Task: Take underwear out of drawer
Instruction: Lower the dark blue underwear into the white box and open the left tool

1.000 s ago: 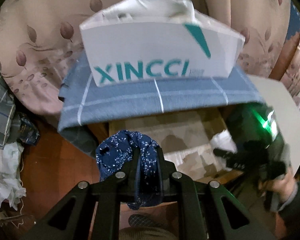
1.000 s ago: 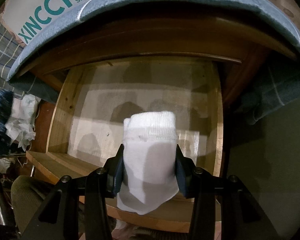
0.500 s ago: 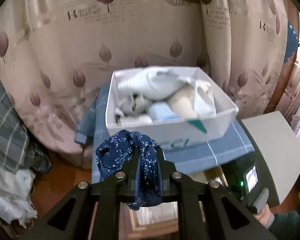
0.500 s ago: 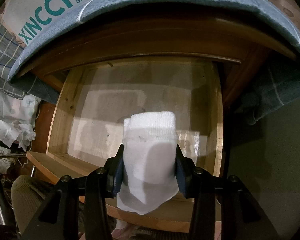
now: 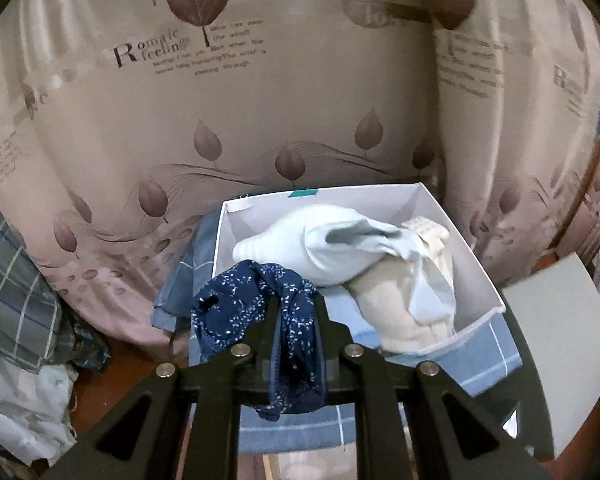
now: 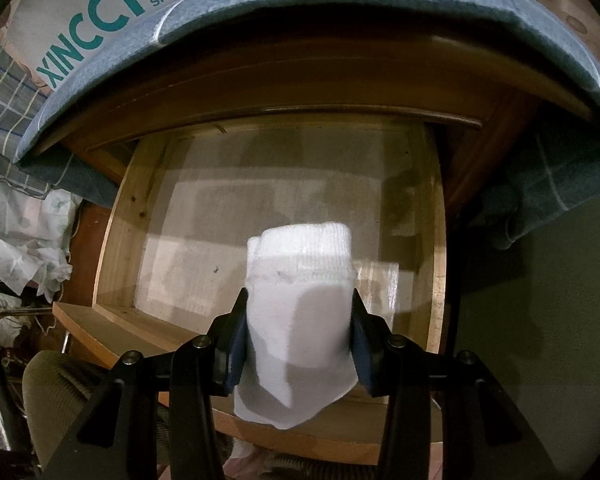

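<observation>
Left tongs [image 5: 296,332]: clenched on the navy speckled underwear [image 5: 256,304]; a second ago they faced the printed front of the white box [image 5: 476,280] from below, now they look down into it, so they have risen clear of the drawer.
Right tongs [image 6: 298,344]: clamped on a folded white garment [image 6: 300,320] (sock or underwear, hard to say); unchanged over the last second, held above the drawer [image 6: 116,240].
Drawer: open, its bare floor visible in the right view; nothing else seen lying in it.
Box: sits on a blue checked cloth [image 5: 488,352], already holding pale clothes [image 5: 340,252].
Task meaning: the navy piece is out and just in front of the box; probably a drop there comes next; the white piece looks next in line.
</observation>
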`<state>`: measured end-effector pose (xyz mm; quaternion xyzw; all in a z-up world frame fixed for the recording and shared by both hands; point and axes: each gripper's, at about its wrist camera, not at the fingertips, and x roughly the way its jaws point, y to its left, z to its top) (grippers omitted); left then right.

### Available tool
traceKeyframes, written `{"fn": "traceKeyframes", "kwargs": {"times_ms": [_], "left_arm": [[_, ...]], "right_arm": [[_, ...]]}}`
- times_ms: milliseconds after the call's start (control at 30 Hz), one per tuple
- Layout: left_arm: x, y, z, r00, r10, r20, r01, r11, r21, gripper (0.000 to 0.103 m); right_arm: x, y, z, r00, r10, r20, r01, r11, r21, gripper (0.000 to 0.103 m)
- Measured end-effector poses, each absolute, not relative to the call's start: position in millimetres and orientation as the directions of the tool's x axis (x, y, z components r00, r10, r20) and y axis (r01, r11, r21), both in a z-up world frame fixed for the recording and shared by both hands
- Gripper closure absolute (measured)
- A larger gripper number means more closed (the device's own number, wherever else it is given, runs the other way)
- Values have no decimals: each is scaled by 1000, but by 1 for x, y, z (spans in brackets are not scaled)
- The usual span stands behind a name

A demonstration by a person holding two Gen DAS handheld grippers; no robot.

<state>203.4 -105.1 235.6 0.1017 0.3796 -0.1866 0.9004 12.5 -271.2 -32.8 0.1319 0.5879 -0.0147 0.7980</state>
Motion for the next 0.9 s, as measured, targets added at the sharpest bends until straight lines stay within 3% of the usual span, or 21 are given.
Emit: {"fn": "traceKeyframes", "kwargs": {"times_ms": [433, 900], "left_arm": [[257, -122, 176, 549, -212, -809, 382, 924, 17, 89], [258, -121, 160, 550, -163, -819, 361, 931, 57, 82]], "right_arm": [[12, -273, -34, 308, 148, -940, 182, 960, 211, 62], [13, -272, -35, 304, 143, -942, 181, 962, 204, 62]]}}
